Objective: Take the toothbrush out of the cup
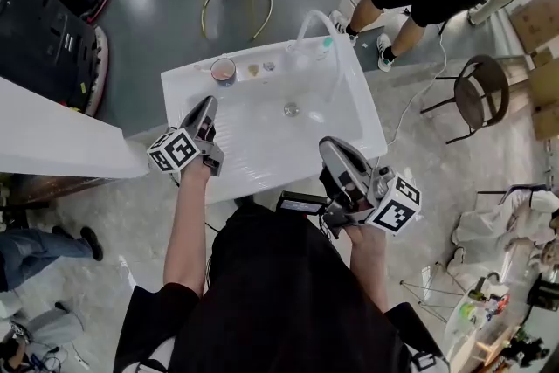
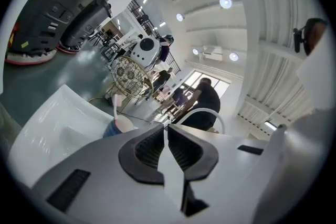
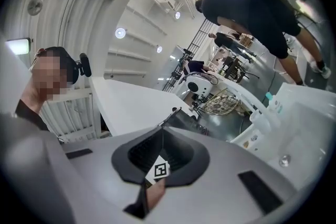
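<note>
Our left claw (image 1: 208,104) and right claw (image 1: 329,148) are clenched empty; arriving shut, we risk toppling the cup (image 1: 223,71) and toothbrush (image 2: 116,104).

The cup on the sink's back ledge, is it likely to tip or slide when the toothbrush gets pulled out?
Probably light: the cup looks small and stands free on the smooth white ledge, so it may slide. The toothbrush sticks up past its rim, so a sideways pull could tip it; a straight lift seems safer.
</note>
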`<state>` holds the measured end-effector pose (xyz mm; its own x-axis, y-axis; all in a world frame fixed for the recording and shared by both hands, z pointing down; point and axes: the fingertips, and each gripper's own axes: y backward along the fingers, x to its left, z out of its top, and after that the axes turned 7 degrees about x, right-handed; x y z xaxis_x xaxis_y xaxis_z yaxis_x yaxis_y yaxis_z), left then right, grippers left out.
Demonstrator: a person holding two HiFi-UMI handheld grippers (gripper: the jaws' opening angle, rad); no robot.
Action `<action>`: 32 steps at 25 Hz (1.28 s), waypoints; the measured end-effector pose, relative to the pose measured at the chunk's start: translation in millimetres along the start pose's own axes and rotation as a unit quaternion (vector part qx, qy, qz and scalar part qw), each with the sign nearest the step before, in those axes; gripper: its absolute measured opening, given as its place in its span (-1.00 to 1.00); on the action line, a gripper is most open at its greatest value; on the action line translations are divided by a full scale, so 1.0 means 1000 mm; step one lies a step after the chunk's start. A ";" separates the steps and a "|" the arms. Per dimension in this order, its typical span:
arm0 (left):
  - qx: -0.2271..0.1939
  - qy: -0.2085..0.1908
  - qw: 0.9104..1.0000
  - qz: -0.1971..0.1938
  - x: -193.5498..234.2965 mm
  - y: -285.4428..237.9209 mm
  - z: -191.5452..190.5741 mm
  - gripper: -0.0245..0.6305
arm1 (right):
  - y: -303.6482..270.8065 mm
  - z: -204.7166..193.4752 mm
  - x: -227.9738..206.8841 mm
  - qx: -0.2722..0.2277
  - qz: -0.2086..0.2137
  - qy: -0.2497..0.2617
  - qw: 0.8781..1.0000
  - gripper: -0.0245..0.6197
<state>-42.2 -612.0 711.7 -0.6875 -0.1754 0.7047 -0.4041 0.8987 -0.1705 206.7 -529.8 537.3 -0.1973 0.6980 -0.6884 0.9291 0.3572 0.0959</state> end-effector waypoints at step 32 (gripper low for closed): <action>0.055 -0.084 0.986 0.131 0.138 -0.099 0.009 -0.79 | -0.039 -0.002 -0.016 0.037 -0.055 0.021 0.998 -0.90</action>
<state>-102.8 -728.5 819.1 -0.8637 -0.0164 0.5038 -0.2562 0.8750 -0.4108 172.8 -553.9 545.6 -0.3109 0.6826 -0.6613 0.9212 0.3877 -0.0329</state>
